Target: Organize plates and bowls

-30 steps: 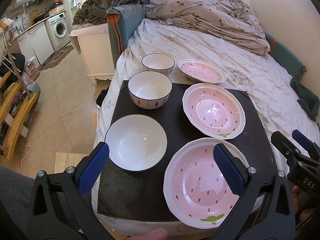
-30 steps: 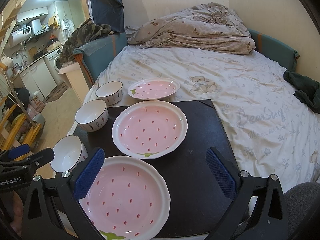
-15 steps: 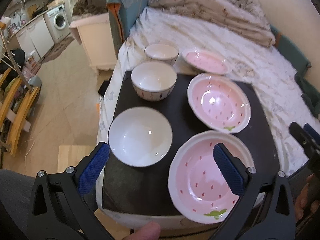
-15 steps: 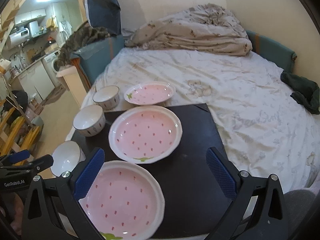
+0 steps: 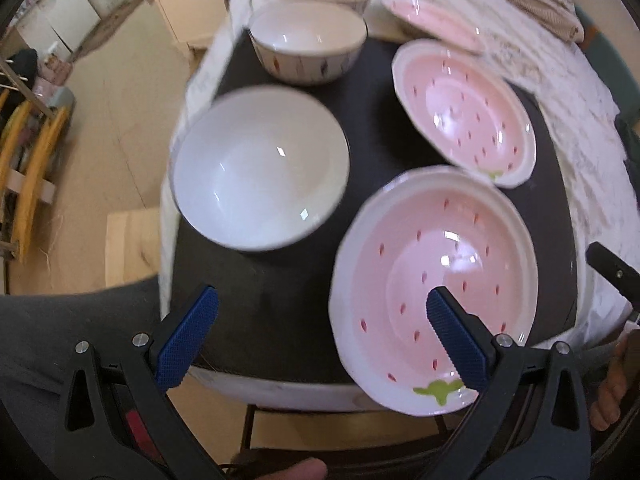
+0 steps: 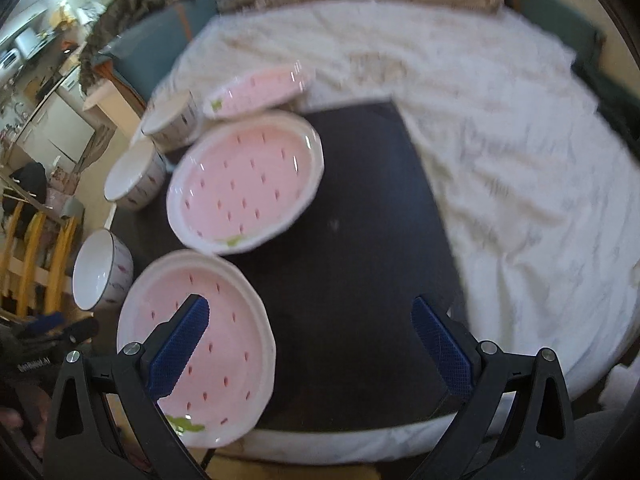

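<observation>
Both grippers (image 5: 320, 336) (image 6: 308, 336) dropped closer over nearest plate (image 5: 436, 284), seemingly empty, spread.

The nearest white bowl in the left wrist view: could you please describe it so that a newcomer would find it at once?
Start at the black mat lying on the bed's near end. Three white bowls run along its left side, beside a row of pink strawberry plates. The nearest white bowl is the one closest to the camera, left of the nearest pink plate; it looks the widest.
</observation>
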Demonstrator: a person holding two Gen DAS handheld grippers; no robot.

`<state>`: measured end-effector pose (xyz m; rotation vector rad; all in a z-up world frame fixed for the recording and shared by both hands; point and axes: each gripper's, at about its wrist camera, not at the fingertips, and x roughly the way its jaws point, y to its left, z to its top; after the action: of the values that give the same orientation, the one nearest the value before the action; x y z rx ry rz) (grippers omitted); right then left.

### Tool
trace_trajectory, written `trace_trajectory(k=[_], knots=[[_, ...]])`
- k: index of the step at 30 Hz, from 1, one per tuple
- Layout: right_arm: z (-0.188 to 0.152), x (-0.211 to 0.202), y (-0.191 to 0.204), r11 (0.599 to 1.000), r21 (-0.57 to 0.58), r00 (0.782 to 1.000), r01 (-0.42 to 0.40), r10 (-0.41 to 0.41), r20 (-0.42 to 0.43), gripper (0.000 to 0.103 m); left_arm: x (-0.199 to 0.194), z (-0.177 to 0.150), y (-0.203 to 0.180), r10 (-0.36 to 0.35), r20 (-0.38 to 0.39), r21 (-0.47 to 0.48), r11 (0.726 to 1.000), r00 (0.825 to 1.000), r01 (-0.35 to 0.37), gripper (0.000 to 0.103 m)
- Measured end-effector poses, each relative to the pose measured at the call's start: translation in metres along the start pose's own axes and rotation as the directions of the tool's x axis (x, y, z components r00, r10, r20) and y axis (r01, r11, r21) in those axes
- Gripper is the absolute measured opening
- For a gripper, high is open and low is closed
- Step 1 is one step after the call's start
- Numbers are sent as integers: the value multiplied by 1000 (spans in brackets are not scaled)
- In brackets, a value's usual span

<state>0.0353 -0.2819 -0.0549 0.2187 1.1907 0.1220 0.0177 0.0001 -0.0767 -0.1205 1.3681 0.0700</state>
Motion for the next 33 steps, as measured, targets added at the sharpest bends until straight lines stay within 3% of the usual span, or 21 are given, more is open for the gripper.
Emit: trace_trajectory(k=[3, 4, 6, 9, 11, 15, 20, 22, 27, 31, 33], knots=[[-6, 21, -7, 996, 22, 988, -91, 93, -123, 96, 13, -2, -2, -23, -64, -7, 1000, 998, 22, 100], [-10, 29, -6, 995, 12, 981, -98, 99, -166, 86, 18, -3, 0, -36, -81, -35, 999, 996, 34, 98], [-17, 37, -5, 995, 15, 976, -99, 100, -193, 79, 25, -3, 5, -68, -102, -77, 995, 992, 60, 90], [-22, 48, -9, 987, 71, 956, -142, 155, -248, 68, 31, -5, 3, -98, -123, -96, 992, 988, 87, 85], [-23, 52, -13, 985, 94, 950, -146, 166, -266, 64, 35, -5, -1, -103, -132, -95, 991, 986, 90, 75], [-26, 65, -12, 970, 142, 921, -197, 232, -311, 38, 48, -3, -9, -120, -171, -95, 990, 978, 105, 52], [-27, 82, 5, 976, 95, 911, -198, 219, -349, 34, 56, -1, -14, -103, -188, -102, 991, 977, 85, 42], [-26, 83, 11, 978, 73, 918, -198, 211, -336, 18, 56, -2, -15, -83, -186, -89, 994, 979, 67, 38], [-30, 79, 6, 975, 93, 916, -200, 220, -336, 16, 56, 0, -26, -132, -211, -69, 990, 968, 120, 28], [-28, 66, -17, 976, 152, 933, -155, 196, -301, 15, 58, 2, -42, -109, -205, -34, 994, 973, 104, 32], [-28, 66, -21, 973, 168, 930, -161, 206, -305, 15, 60, 6, -45, -101, -202, -22, 995, 974, 98, 34]])
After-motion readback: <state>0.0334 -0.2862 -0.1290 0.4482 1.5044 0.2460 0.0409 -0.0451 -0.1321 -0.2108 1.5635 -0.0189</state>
